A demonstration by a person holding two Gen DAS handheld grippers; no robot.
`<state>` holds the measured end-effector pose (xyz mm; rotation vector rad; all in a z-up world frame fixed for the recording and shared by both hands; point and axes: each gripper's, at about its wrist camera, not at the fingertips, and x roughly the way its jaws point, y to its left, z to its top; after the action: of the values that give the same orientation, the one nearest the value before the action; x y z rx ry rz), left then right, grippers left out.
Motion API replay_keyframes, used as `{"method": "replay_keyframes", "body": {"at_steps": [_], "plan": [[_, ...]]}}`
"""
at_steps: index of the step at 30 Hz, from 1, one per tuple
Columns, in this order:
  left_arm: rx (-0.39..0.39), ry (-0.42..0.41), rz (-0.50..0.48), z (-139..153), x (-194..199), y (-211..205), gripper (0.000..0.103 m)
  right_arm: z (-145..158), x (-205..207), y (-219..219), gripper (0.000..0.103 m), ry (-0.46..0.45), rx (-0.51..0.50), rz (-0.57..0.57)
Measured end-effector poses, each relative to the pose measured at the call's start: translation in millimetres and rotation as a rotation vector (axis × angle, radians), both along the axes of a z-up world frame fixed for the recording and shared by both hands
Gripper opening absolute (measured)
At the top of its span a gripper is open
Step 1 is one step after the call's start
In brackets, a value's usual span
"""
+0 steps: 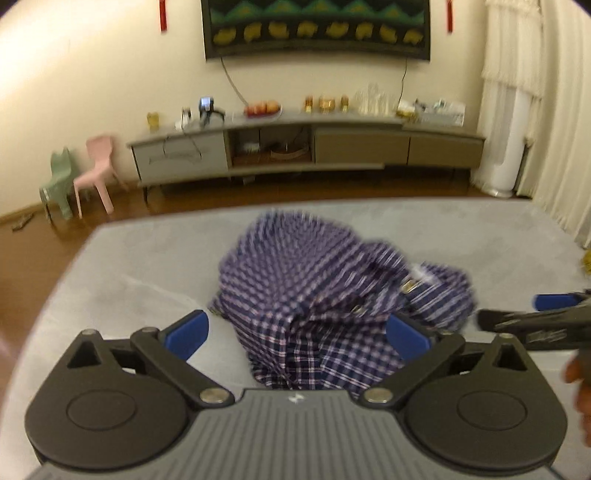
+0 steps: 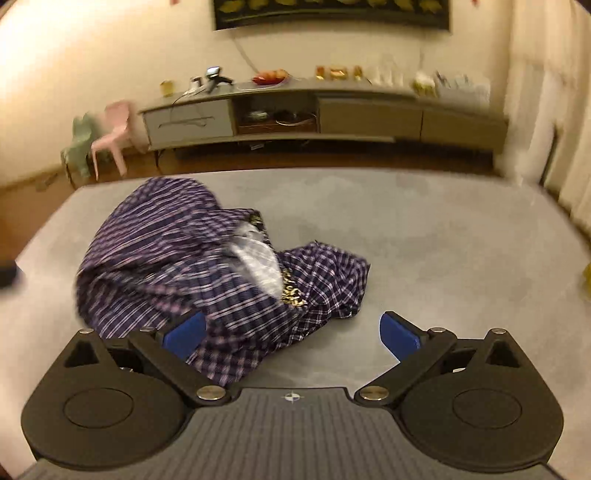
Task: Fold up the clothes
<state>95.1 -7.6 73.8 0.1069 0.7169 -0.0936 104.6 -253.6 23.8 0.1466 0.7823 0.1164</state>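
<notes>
A crumpled navy, purple and white checked shirt (image 1: 332, 288) lies in a heap on the grey surface (image 1: 140, 266). My left gripper (image 1: 297, 334) is open, its blue pads on either side of the near edge of the heap. In the right wrist view the shirt (image 2: 207, 266) lies left of centre, with a white inner label showing. My right gripper (image 2: 291, 334) is open; its left pad overlaps the shirt's near edge and its right pad is over bare surface (image 2: 443, 240). The right gripper also shows at the right edge of the left wrist view (image 1: 535, 314).
A long low TV cabinet (image 1: 306, 144) with small objects on top stands against the far wall, under a wall-mounted screen (image 1: 317, 26). Two small plastic chairs, pink (image 1: 98, 170) and green (image 1: 59, 181), stand at the left. Curtains (image 1: 546, 110) hang at the right.
</notes>
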Motion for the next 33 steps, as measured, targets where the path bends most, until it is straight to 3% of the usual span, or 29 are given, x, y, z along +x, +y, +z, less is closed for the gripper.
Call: {"method": "replay_keyframes", "body": {"at_steps": [2,3,4,6,7,8,9,10,11,12,13,15,19,21,22,23,24,25,26,27,29,30,31,33], "plan": [[0.04,0.059,0.003,-33,26,-1,0.091,-31,21,-9,0.101,0.073,0.072,-0.037],[0.041,0.068,-0.01,-45,34,-1,0.09,-41,29,-14,0.101,0.097,0.092,-0.063],[0.037,0.078,-0.014,-51,41,-1,0.09,-51,38,-20,0.101,0.122,0.135,-0.078],[0.021,0.091,-0.03,-60,54,-1,0.078,-64,54,-27,0.101,0.14,0.212,-0.065],[0.009,0.08,-0.032,-60,54,2,0.075,-67,60,-27,0.094,0.149,0.25,-0.046],[-0.001,0.066,-0.027,-56,53,4,0.074,-70,66,-28,0.08,0.157,0.288,-0.027],[-0.011,0.052,-0.023,-52,51,6,0.075,-71,71,-28,0.053,0.163,0.322,-0.008],[-0.026,0.034,-0.042,-45,45,9,0.078,-67,72,-25,0.035,0.156,0.334,0.015],[-0.027,-0.007,-0.077,-38,33,11,0.086,-62,73,-22,0.033,0.144,0.345,0.038],[-0.027,-0.049,-0.112,-31,21,12,0.09,-51,70,-19,0.011,0.11,0.35,0.07],[-0.012,-0.099,-0.154,-26,8,12,0.098,-41,67,-16,0.0,0.076,0.355,0.102],[0.017,-0.173,-0.246,-27,-18,3,0.102,-18,60,-12,0.0,0.008,0.375,0.155],[0.106,-0.186,-0.368,-46,-29,-42,0.103,12,52,-2,0.0,-0.047,0.465,0.247],[0.228,-0.199,-0.387,-66,-27,-67,0.103,15,49,1,0.0,-0.046,0.47,0.261],[0.284,-0.207,-0.396,-77,-24,-74,0.1,17,48,1,0.0,-0.049,0.457,0.253],[0.34,-0.213,-0.403,-87,-21,-81,0.084,16,50,-3,0.003,-0.05,0.415,0.205],[0.401,-0.206,-0.393,-99,-17,-84,0.073,15,52,-6,0.024,-0.039,0.336,0.144],[0.43,-0.189,-0.372,-105,-14,-83,0.061,12,55,-9,0.059,-0.027,0.261,0.087],[0.418,-0.193,-0.369,-105,-15,-80,0.064,5,59,-11,0.074,-0.012,0.21,0.052],[0.406,-0.196,-0.365,-104,-16,-77,0.067,-3,64,-12,0.079,0.023,0.192,0.057],[0.395,-0.229,-0.368,-101,-21,-76,0.103,-16,71,-12,0.053,0.093,0.229,0.097],[0.396,-0.256,-0.375,-99,-26,-78,0.103,-18,73,-11,0.024,0.123,0.297,0.138],[0.412,-0.276,-0.381,-100,-30,-82,0.103,-13,70,-8,0.009,0.119,0.341,0.171],[0.444,-0.316,-0.395,-102,-38,-92,0.103,1,63,-1,0.0,0.081,0.404,0.246]]}}
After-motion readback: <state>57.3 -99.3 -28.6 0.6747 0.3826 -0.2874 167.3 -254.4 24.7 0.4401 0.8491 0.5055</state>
